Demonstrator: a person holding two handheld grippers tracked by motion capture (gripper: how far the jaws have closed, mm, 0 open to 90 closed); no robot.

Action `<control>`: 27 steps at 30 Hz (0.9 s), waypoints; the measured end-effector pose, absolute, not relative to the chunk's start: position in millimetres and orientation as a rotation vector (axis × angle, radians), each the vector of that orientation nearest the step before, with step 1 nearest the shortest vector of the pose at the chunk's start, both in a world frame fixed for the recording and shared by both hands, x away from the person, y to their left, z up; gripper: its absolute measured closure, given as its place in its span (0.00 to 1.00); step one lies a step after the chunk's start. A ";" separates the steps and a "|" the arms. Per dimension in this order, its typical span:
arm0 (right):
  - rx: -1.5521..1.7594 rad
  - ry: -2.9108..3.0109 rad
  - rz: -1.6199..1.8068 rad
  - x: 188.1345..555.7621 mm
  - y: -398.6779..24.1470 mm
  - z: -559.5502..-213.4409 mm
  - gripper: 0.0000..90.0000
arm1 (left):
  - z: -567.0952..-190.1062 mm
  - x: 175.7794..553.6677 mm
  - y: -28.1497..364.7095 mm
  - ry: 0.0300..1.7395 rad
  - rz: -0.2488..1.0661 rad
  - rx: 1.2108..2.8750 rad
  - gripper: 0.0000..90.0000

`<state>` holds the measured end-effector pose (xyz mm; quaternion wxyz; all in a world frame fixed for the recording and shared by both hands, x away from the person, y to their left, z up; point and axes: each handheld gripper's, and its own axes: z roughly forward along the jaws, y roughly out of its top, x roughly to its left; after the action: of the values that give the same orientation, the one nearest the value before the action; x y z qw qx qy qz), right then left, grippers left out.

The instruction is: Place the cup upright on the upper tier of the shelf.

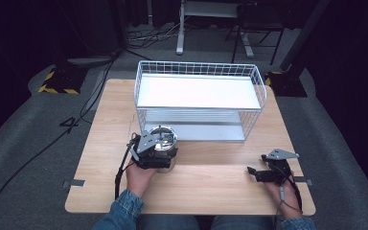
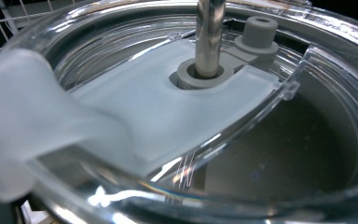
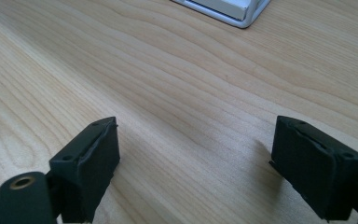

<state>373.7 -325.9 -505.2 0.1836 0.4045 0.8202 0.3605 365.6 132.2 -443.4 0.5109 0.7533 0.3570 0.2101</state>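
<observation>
A clear tumbler (image 1: 165, 143) with frosted lid and grey straw seal stands on the pale wood-grain bench (image 1: 211, 187), before a white wire basket (image 1: 199, 86); both hand-held grippers are black.

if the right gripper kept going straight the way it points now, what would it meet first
Probably nothing soon: the right gripper, jaws apart, looks along bare table. Farther off lies the wire rack's base corner, though depth is unclear.

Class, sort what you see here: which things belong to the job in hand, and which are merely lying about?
In the job:
- left gripper, at the tumbler
- tumbler, clear lid, metal straw
- wire shelf rack, just behind it

Lying about:
- right gripper, open over bare table
- cables on the floor
</observation>
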 end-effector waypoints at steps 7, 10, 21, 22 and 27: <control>1.144 2.314 1.016 373.8 -326.0 -505.1 0.17 | -430.4 358.7 141.8 0.871 0.498 1.750 0.04; 1.141 2.313 1.015 373.7 -325.9 -505.1 0.17 | -421.7 354.7 142.5 0.875 0.505 1.752 0.04; 1.131 2.320 1.014 373.8 -325.0 -505.2 0.17 | -391.1 348.7 142.7 0.858 0.521 1.768 0.04; 1.131 2.320 1.014 373.8 -325.0 -505.2 0.17 | -385.5 348.7 141.8 0.859 0.516 1.758 0.04; 1.132 2.321 1.015 373.9 -325.1 -505.3 0.17 | -372.8 348.8 140.5 0.863 0.507 1.739 0.04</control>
<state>373.9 -325.1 -505.3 0.1827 0.4013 0.8224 0.3596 348.8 140.5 -372.8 0.5375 0.7308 0.3627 0.2132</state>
